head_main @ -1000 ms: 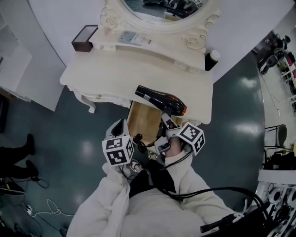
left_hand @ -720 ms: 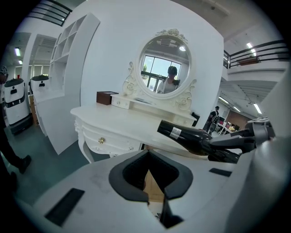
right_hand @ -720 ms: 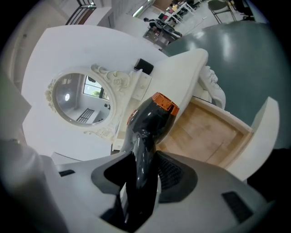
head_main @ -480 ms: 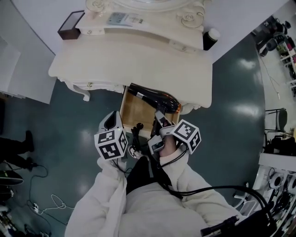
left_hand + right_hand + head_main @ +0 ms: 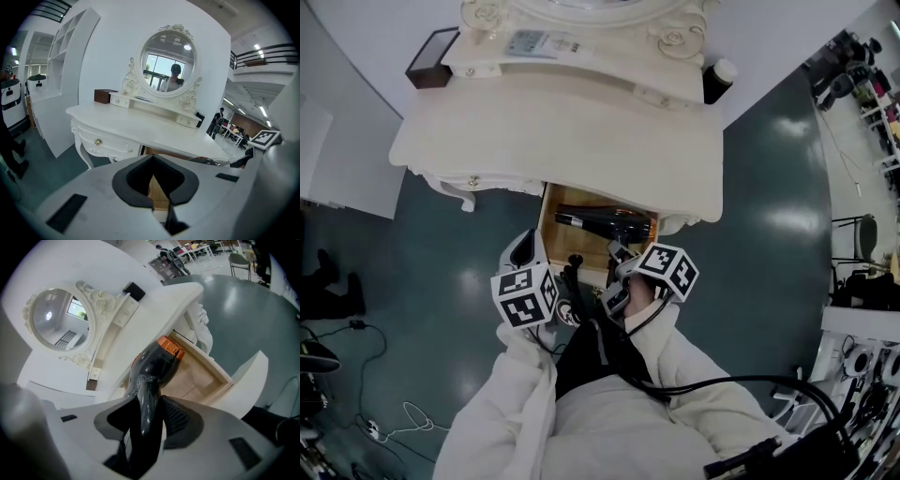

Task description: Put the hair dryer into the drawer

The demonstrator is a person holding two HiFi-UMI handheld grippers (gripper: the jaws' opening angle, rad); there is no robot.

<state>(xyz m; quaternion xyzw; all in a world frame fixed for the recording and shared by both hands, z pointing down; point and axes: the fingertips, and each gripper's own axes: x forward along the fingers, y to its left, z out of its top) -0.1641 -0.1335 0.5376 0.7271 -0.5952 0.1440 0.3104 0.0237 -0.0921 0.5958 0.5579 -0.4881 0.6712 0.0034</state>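
The black hair dryer (image 5: 605, 221) with a copper ring lies across the open wooden drawer (image 5: 555, 251) under the white dressing table (image 5: 562, 131). My right gripper (image 5: 620, 253) is shut on its handle. In the right gripper view the glossy handle runs between the jaws and the dryer (image 5: 157, 366) points over the drawer (image 5: 204, 378); the right gripper (image 5: 147, 420) holds it from the near side. My left gripper (image 5: 525, 248) hangs at the drawer's front left corner, shut on nothing. In the left gripper view the left gripper (image 5: 153, 182) faces the table (image 5: 136, 126).
A round mirror (image 5: 168, 65) stands at the table's back. A brown box (image 5: 431, 56) sits at its left end and a dark bottle with a white cap (image 5: 717, 80) at its right. Another person's feet (image 5: 328, 286) and cables (image 5: 394, 417) are on the floor at left.
The right gripper has come down with the hair dryer, from over the table's front edge into the open drawer. The left gripper has hardly moved.
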